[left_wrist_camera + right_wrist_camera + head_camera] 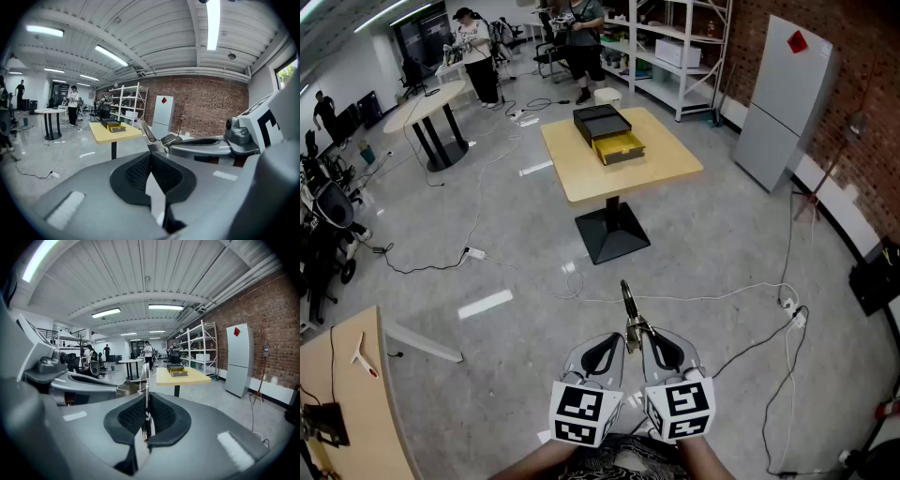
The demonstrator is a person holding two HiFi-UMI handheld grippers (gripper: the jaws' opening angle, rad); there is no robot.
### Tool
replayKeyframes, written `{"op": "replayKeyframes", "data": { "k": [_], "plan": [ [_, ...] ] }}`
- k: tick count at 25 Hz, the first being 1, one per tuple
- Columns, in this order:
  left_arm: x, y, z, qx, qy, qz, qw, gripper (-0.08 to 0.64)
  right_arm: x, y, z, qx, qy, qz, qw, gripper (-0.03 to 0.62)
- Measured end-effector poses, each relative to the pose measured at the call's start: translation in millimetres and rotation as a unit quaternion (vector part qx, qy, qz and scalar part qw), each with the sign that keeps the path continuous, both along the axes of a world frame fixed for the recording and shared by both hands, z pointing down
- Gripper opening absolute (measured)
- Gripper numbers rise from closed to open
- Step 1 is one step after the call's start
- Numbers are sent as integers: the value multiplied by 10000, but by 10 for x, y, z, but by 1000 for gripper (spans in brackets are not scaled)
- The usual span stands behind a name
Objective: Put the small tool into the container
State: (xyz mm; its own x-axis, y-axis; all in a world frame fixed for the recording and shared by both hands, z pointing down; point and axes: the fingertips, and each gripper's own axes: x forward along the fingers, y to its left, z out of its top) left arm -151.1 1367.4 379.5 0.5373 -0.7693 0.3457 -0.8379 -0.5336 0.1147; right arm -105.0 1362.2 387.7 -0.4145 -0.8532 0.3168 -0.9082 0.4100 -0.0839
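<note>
A thin metal small tool sticks forward out of my right gripper, which is shut on it. In the right gripper view the tool stands edge-on between the black pads. Beside it my left gripper is shut with nothing in it; its pads meet. From the left gripper view the tool and the right gripper show at the right. The container, a black box with an open yellow drawer, sits on a yellow table well ahead; both grippers hang above the floor, far from it.
Cables trail over the grey floor between me and the table. A grey cabinet and shelving stand at the right by a brick wall. A round table and people are at the back left. A wooden desk corner is near left.
</note>
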Motion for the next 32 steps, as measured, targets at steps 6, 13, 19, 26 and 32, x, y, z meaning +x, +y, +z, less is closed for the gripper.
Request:
{"op": "replayKeyframes", "data": {
  "k": [6, 13, 19, 26, 32],
  "plan": [
    [-139, 143, -117, -23, -26, 18, 10000, 6, -113, 129, -151, 13, 8, 33, 10000, 8],
    [-512, 335, 49, -13, 15, 30, 10000, 6, -489, 330, 8, 27, 34, 90, 10000, 8],
    [-1156, 353, 80, -58, 91, 92, 9999, 6, -1128, 356, 30, 26, 79, 177, 9998, 8],
    [-1904, 334, -38, -107, 185, 289, 9994, 6, -1864, 378, -121, 41, 135, 387, 9992, 8],
    [-2329, 129, -97, -144, 249, 388, 9988, 6, -2293, 192, -182, -14, 185, 481, 9987, 8]
  ]
}}
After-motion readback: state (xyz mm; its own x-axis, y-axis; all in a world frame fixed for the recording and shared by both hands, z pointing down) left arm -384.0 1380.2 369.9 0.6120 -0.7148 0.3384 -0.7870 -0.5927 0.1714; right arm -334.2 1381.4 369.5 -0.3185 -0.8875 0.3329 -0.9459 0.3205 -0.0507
